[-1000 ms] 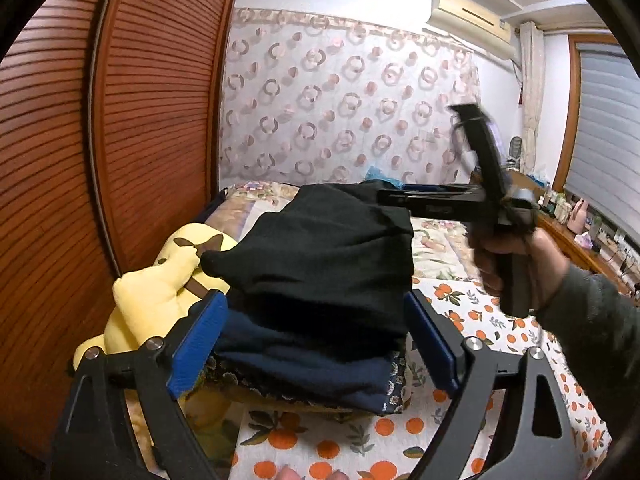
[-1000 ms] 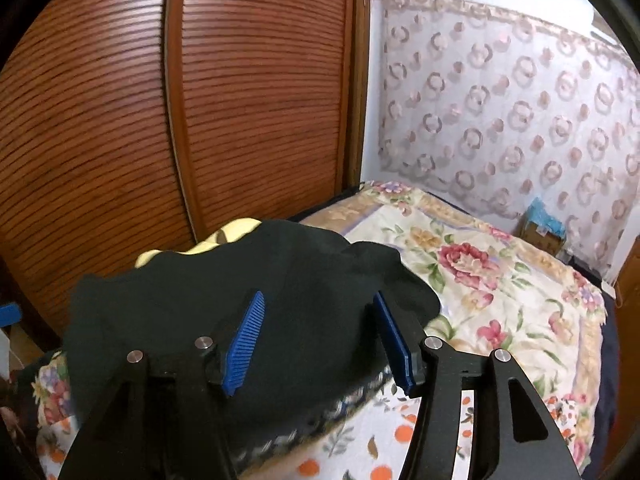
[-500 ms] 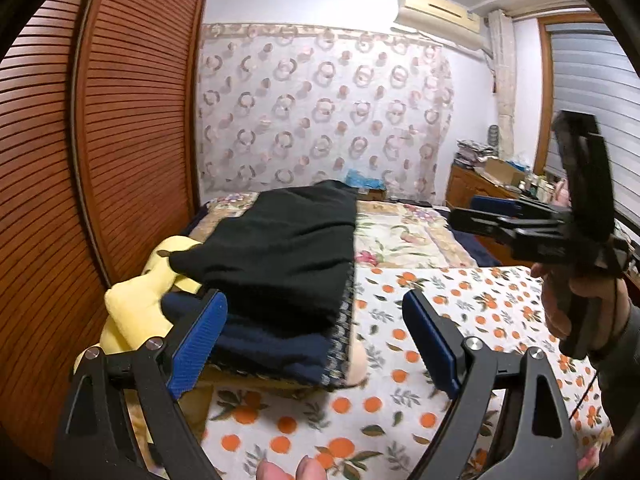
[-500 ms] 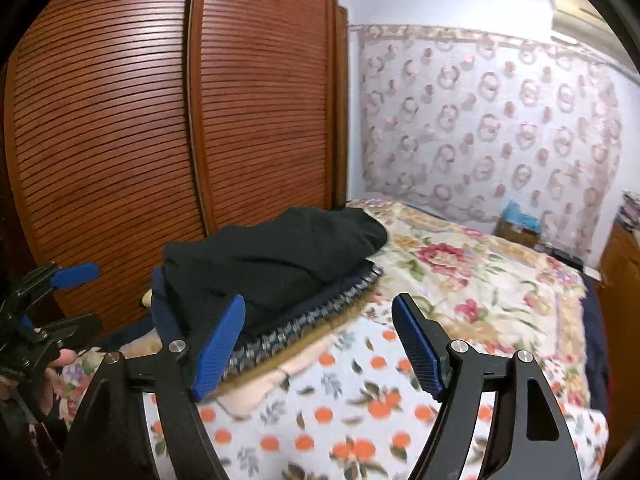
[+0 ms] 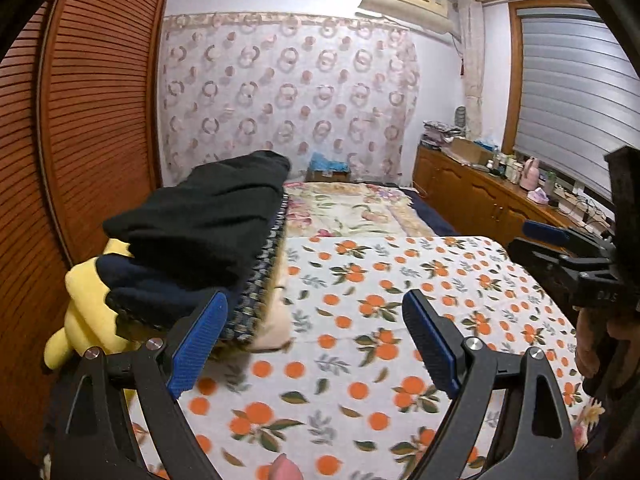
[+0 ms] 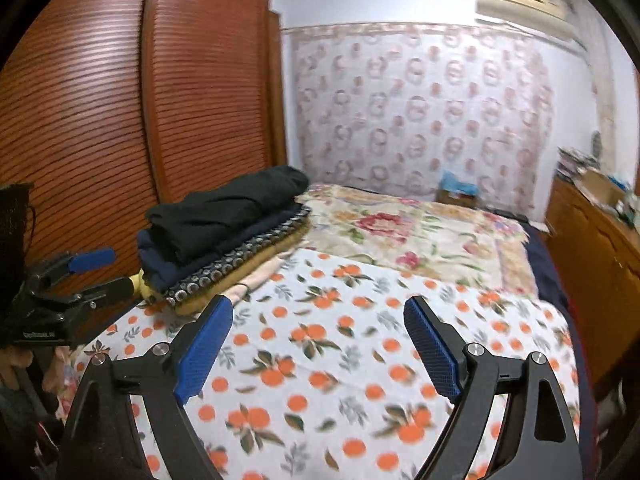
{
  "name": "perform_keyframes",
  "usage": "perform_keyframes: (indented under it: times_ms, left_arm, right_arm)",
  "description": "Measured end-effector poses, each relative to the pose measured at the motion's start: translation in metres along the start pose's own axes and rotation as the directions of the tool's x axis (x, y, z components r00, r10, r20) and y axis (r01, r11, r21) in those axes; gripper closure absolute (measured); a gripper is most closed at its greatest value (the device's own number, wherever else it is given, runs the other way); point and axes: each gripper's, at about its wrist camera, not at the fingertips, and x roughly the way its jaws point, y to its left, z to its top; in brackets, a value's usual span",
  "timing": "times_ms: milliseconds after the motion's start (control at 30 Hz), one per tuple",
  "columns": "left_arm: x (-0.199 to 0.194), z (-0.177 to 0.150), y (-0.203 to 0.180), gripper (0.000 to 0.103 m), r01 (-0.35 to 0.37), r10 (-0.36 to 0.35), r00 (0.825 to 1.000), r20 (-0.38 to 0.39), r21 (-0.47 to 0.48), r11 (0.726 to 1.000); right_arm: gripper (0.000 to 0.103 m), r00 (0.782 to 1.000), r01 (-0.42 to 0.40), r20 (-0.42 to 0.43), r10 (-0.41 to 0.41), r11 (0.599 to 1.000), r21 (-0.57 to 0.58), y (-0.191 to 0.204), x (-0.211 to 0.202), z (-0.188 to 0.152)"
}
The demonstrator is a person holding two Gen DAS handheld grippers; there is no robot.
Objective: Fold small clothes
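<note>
A stack of folded clothes sits at the left side of the bed, a black garment (image 5: 208, 216) (image 6: 228, 204) on top, navy (image 5: 160, 284) and patterned pieces below. My left gripper (image 5: 316, 344) is open and empty, held above the orange-print sheet (image 5: 380, 320) just right of the stack. It also shows at the left of the right wrist view (image 6: 96, 272). My right gripper (image 6: 318, 344) is open and empty above the sheet, away from the stack. It shows at the right edge of the left wrist view (image 5: 540, 240).
A yellow plush toy (image 5: 84, 312) lies under the stack against the wooden louvred wardrobe (image 5: 92, 120). A floral quilt (image 6: 420, 236) covers the far bed. A wooden cabinet (image 5: 480, 196) with clutter runs along the right wall. A curtain hangs at the back.
Both grippers have drawn back from the stack toward the bed's near side. The black garment was left lying on top of the stack.
</note>
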Motion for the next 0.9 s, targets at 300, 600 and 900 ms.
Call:
perform_keyframes:
  times_ms: [300, 600, 900]
  left_arm:
    - [-0.017, 0.016, -0.04, 0.013, 0.023, -0.024, 0.999, 0.042, 0.037, 0.999]
    - [-0.038, 0.042, -0.066, 0.013, 0.019, -0.025, 0.996, 0.089, 0.066, 0.998]
    - [-0.05, 0.047, -0.071, 0.013, 0.013, -0.022, 0.993, 0.119, 0.072, 0.997]
  right_arm:
    - [0.013, 0.993, 0.095, 0.059, -0.099, 0.993, 0.071, 0.006, -0.068, -0.003]
    - [0.011, 0.981, 0.141, 0.118, -0.152, 0.985, 0.1, 0.026, -0.116, -0.006]
    - [0.011, 0.969, 0.18, 0.151, -0.194, 0.978, 0.104, 0.046, -0.125, -0.015]
